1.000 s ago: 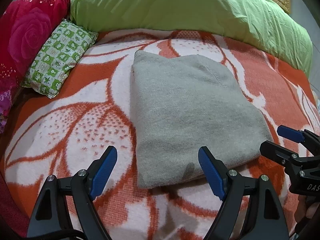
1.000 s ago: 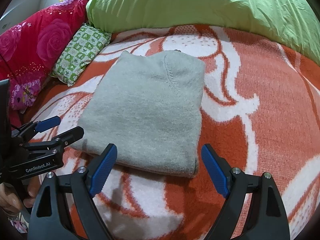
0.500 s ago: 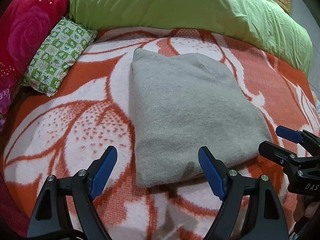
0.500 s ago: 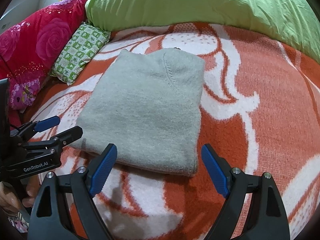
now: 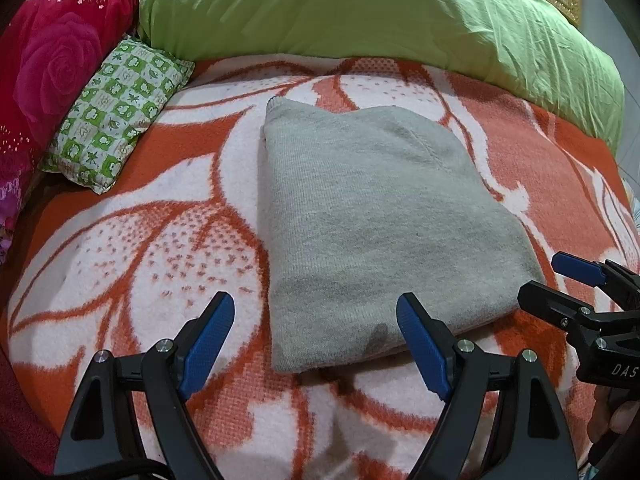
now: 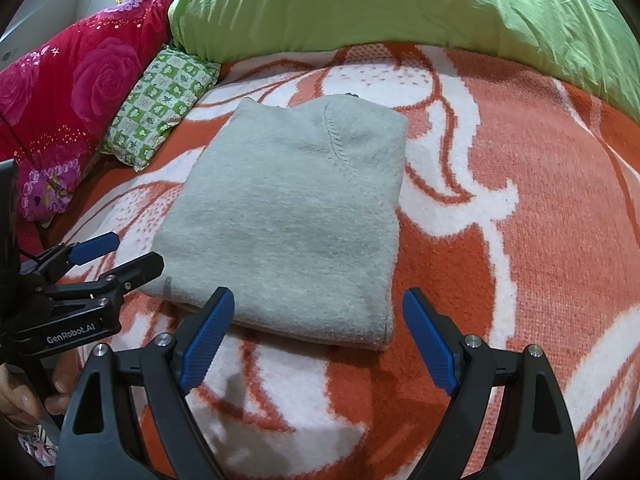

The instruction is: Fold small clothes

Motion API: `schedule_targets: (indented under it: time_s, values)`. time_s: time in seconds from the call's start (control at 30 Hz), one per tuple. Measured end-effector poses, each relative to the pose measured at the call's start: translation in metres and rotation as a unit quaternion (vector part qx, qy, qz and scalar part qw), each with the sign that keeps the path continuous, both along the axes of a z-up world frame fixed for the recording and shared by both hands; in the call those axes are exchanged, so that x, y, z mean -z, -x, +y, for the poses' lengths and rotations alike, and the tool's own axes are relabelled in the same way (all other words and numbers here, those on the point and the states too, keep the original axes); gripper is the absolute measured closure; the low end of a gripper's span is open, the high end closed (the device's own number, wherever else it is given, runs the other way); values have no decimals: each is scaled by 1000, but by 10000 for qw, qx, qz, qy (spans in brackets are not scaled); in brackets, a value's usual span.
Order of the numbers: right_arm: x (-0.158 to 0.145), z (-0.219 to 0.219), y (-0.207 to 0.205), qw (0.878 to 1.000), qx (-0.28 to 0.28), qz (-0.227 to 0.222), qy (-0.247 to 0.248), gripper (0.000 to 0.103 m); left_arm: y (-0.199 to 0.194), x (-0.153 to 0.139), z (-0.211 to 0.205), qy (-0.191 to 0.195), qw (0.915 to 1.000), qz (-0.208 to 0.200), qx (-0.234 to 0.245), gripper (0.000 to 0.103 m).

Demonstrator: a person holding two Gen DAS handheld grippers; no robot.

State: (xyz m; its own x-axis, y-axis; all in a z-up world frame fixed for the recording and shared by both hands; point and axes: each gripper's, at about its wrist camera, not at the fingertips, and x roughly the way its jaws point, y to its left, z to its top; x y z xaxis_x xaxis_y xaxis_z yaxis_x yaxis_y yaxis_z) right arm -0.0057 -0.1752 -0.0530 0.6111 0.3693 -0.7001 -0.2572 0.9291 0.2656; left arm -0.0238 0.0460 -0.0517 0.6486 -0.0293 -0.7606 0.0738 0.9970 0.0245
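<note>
A grey knit garment (image 5: 372, 224) lies folded into a flat rectangle on the orange and white blanket (image 5: 132, 248); it also shows in the right wrist view (image 6: 288, 216). My left gripper (image 5: 316, 340) is open and empty, just short of the garment's near left corner. My right gripper (image 6: 318, 334) is open and empty, just short of the near right corner. Each gripper also shows in the other's view, the right one (image 5: 560, 284) and the left one (image 6: 120, 256), both open beside the garment.
A large green duvet (image 5: 360, 12) lies along the far side. A green checked small pillow (image 5: 116, 112) and a red rose-patterned pillow (image 5: 48, 60) lie at the left. The blanket (image 6: 540, 200) stretches to the right of the garment.
Both grippers have drifted very slightly; the garment sits a touch higher in both views. Both stay open and nothing was taken hold of.
</note>
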Motion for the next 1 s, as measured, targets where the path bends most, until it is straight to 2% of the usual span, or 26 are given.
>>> schedule_targets:
  time_s: [1.0]
  values:
    - [-3,0,1,10000,-26,-16,-55,17,-1,-2,-2,-18,10000,-9,80,19]
